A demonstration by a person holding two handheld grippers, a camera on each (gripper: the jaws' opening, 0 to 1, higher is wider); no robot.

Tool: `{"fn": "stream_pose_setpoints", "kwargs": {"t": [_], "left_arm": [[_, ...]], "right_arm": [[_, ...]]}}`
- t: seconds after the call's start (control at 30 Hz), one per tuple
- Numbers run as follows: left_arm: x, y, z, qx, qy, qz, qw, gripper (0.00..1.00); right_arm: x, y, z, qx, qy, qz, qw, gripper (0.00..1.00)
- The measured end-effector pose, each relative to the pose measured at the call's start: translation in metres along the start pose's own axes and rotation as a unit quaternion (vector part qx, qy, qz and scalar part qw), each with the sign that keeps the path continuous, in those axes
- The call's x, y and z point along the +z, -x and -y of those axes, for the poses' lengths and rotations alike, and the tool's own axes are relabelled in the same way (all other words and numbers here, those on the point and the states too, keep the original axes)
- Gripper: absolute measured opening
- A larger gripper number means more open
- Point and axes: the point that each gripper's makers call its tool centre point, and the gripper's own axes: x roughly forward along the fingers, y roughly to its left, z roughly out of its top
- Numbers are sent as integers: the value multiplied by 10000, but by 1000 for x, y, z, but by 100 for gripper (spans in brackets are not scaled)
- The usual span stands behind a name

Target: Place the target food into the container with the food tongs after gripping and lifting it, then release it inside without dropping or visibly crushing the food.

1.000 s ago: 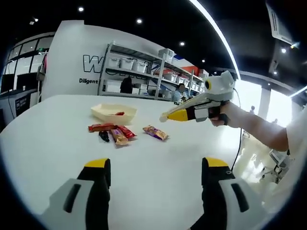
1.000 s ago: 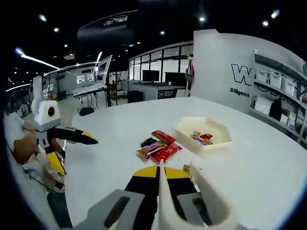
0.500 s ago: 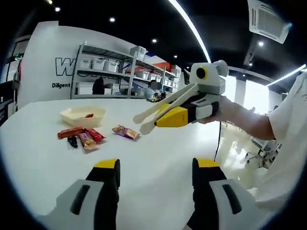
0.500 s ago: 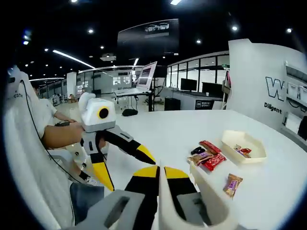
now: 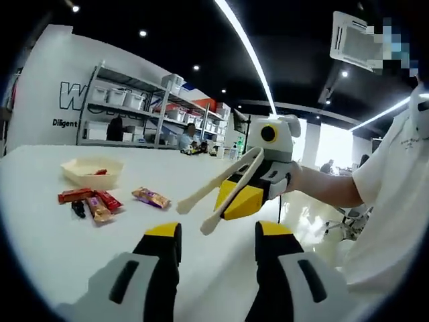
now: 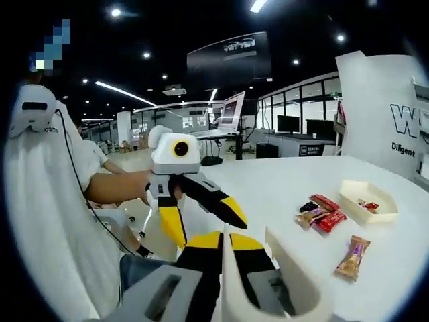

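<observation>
Left gripper (image 5: 216, 238) I held open over table (image 5: 40, 221) edge. Snack bars (image 5: 90, 201) lay left, just before tray (image 5: 90, 172), bare table around. Right gripper (image 5: 231, 201) clamped tongs (image 5: 218, 188), tips apart, off table's near edge.

Both grippers now nearer each other, tongs (image 5: 218, 191) spread apart.

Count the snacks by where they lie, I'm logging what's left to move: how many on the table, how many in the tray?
Loose on the table: 5
In the tray: 2, as far as shows
Total: 7
</observation>
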Motion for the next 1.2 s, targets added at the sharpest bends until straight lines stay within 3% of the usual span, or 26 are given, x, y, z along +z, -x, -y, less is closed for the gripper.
{"fn": "stream_pose_setpoints", "kwargs": {"t": [0.27,0.47,0.57,0.8,0.87,0.93,1.07,1.2], "left_arm": [[9,2,1,-239,111,180,9995,16],[5,0,5,-391,92,73,9992,12],[8,0,5,-433,-191,177,9987,9],[11,3,8,-705,-69,267,9971,5],[16,6,18,-975,17,412,9944,3],[22,6,20,-998,120,619,9930,3],[21,5,21,-1032,25,583,9929,3],[30,10,29,-1286,146,852,9879,2]], "right_arm": [[2,2,-7,170,-42,133,9998,0],[8,3,-10,261,-28,269,9993,0],[10,3,-11,320,35,290,9991,0],[12,5,-13,392,-206,346,9984,0],[14,6,-11,357,-483,386,9974,6],[17,8,-9,315,-788,472,9953,9],[16,8,-12,338,-492,420,9973,9],[16,10,-17,492,-677,453,9955,8]]}}
